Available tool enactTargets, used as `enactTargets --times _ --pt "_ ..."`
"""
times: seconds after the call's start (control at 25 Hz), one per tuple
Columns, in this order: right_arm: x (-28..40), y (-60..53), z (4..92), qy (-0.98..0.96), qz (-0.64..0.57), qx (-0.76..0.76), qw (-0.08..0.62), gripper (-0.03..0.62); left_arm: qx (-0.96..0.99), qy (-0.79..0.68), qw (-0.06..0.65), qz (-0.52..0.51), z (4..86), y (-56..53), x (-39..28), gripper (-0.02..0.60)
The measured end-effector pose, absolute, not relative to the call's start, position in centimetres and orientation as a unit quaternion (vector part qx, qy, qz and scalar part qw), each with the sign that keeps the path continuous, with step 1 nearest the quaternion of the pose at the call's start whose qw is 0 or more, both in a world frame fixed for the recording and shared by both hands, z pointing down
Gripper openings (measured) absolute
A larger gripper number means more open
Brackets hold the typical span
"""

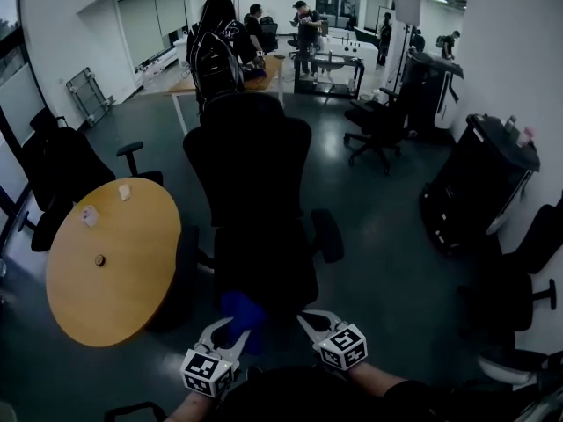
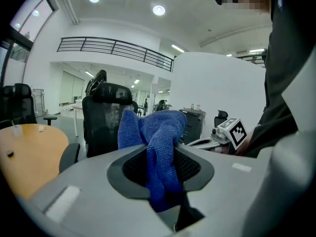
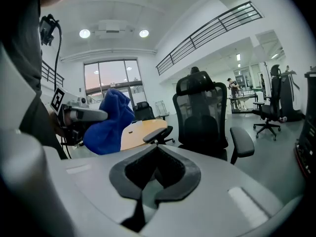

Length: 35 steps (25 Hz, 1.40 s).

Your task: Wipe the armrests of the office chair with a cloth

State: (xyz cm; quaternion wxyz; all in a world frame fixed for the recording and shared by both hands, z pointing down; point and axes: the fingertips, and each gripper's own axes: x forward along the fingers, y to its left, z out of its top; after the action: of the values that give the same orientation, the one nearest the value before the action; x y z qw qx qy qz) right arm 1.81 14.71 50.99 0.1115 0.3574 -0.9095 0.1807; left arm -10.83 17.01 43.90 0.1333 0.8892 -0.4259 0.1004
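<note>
Here, the left gripper (image 1: pixel 227 331) pinches a bunched blue cloth (image 2: pixel 159 132).

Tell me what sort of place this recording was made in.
Likely an open-plan office or lab: a black office chair in front with more around, a round wooden table at left, and people standing at desks farther back.

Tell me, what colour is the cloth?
Blue. The cloth shows best in the left gripper view.

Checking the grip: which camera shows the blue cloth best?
Left gripper view: the blue cloth sits centred, pinched between the fingers. Head view shows only a dim patch; right gripper view, a side-on bundle.
</note>
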Motion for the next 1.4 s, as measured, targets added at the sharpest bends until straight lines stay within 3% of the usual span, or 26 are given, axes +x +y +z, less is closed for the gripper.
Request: enactTargets --times 0.32,1.4 --pt "4.8 16.6 41.6 -0.927 0.113 0.358 0.020 0.005 0.897 -0.424 0.110 0.060 40.5 19.1 -6.8 0.137" --pt "4.2 17.4 41.8 -0.933 0.096 0.344 0.034 0.003 0.913 -0.386 0.109 0.069 41.5 19.1 -4.6 0.137"
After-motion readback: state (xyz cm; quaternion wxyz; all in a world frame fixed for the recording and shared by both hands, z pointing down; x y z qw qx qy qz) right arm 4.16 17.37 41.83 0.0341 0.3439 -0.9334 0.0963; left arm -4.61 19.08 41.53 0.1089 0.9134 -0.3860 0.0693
